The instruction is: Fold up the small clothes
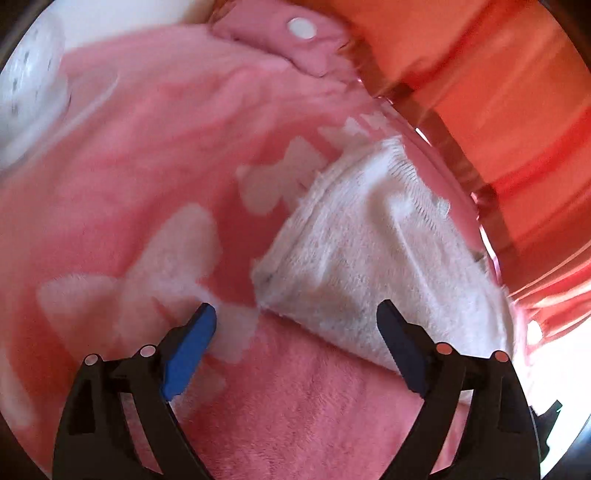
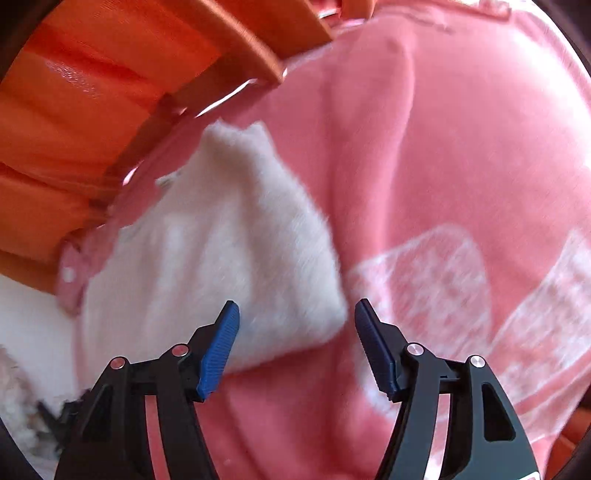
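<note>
Two close, blurred fisheye views look down along two hand-held tools onto soft fabric.

In the left wrist view, the left tool has its two blue-padded fingers spread wide apart, with nothing pinched between them. Just ahead of it, and slightly toward its right finger, lies a small white garment of fluffy knit, folded into a rough wedge with a stitched hem showing along one edge. Its near corner falls in the gap between the spread fingers, touching neither pad. The garment rests on a pink fleece blanket with pale white shapes printed on it. Far ahead of the tool sits a pink fabric tab with a white snap button. Ahead and to the right runs an orange striped fabric.

In the right wrist view, the right tool is also open, its fingers apart and holding nothing. The same white garment lies just ahead and toward its left finger, its near corner reaching into the gap between the pads. The pink blanket spreads ahead and to the right. A wooden frame with orange fabric curves far ahead on the left.
</note>
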A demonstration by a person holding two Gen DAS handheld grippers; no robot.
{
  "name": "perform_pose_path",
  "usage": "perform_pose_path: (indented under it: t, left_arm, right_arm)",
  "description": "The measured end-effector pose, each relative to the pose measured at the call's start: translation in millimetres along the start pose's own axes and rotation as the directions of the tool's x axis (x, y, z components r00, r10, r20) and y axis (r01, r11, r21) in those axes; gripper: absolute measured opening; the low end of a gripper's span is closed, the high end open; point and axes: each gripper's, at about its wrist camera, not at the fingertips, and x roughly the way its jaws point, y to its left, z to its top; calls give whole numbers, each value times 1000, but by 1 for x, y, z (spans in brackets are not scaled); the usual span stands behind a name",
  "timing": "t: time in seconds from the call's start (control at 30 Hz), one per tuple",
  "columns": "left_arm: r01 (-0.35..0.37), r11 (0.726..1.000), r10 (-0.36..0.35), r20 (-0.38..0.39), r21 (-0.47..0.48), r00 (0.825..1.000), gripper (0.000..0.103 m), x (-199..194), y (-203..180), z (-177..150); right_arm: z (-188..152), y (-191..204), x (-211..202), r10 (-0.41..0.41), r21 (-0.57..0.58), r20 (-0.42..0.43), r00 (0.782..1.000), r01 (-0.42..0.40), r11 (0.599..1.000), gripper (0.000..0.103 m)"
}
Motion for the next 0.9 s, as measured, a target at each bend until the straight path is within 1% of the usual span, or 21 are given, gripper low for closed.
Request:
perform_pose_path:
  t: [0.07, 0.1, 0.13, 0.17, 0.2, 0.23, 0.27, 0.3, 0.33, 0.37, 0.4, 0.43, 0.47, 0.5, 0.53, 0.6, 0.67, 0.7, 0.77, 0.83, 0.9]
  left_arm:
    - [18, 1000, -18, 8, 3, 1000, 86, 1, -4, 0]
    - [42, 999, -42, 15, 6, 999, 86, 2, -8, 0]
    - [66, 998, -66, 15, 7, 998, 80, 4, -11, 0]
    - [100, 995, -100, 2, -3, 995, 73, 9, -13, 0]
    - [131, 991, -131, -9, -10, 991, 43, 13, -14, 1]
    - [156, 988, -156, -15, -13, 988, 17, 16, -14, 1]
    - [177, 984, -177, 0, -16, 984, 14, 13, -13, 1]
    - [197, 980, -197, 39, -13, 980, 11, 4, -11, 0]
    - [209, 978, -209, 70, 4, 975, 10, -5, -11, -2]
    - [185, 982, -188, 90, 39, 978, 9, -12, -12, -4]
    - [129, 989, -134, 83, 65, 987, 9, -12, -10, -8]
    - [114, 992, -117, 52, 50, 992, 9, -6, -7, -10]
    - [98, 995, -98, 8, 7, 995, 9, 4, 1, -12]
    - [90, 996, -91, -11, -18, 996, 9, 9, 6, -12]
    - [91, 996, -91, -12, -17, 996, 9, 10, 6, -9]
    - [66, 997, -67, 8, 36, 998, 9, 6, -2, -9]
    - [52, 997, -54, 19, 57, 998, 13, 2, -8, -10]
    - [49, 997, -51, 49, 58, 997, 16, -6, -10, -10]
    - [42, 997, -49, 105, 65, 993, 20, -22, -10, -10]
    - [-17, 996, 0, 192, 87, 981, 36, -43, -12, -13]
    - [-81, 990, 44, 288, 118, 957, 40, -61, -23, -9]
  right_arm:
    - [-2, -3, 12, 46, 30, -73, 996, -44, 999, 67]
    - [-2, -3, 14, 65, 41, -83, 994, -62, 997, 68]
    - [-1, -1, 13, 64, 38, -67, 996, -61, 997, 63]
    - [0, 1, 11, 71, 39, -50, 996, -69, 997, 41]
    - [-1, 1, 5, 97, 45, -11, 995, -97, 994, 23]
    - [7, 8, -2, 131, 41, 29, 991, -132, 990, 14]
    - [9, 9, -20, 178, 15, 110, 978, -181, 983, 9]
    - [8, 11, -37, 192, -24, 186, 963, -191, 981, 8]
    - [6, 11, -43, 173, -45, 220, 960, -167, 985, 7]
    - [4, 10, -40, 89, -47, 220, 971, -80, 996, 7]
    - [3, 5, -27, 6, -21, 167, 986, -3, 1000, 7]
    - [3, -7, -3, -65, 37, 38, 997, 64, 997, 7]
    - [6, -16, 10, -51, 85, -20, 999, 52, 995, 7]
    - [9, -20, 13, -28, 114, -30, 999, 31, 993, 7]
    - [11, -21, 10, -16, 116, -17, 1000, 18, 993, 7]
    - [8, -21, 4, 7, 126, -2, 1000, -7, 992, 10]
    - [3, -31, -13, 45, 157, 37, 998, -50, 986, 17]
    - [0, -36, -21, 60, 172, 57, 997, -69, 983, 19]
    - [-2, -41, -32, 67, 200, 102, 993, -87, 976, 27]
    - [-3, -43, -46, 19, 207, 173, 985, -55, 977, 28]
    - [2, -40, -64, -73, 187, 276, 958, 21, 982, 29]
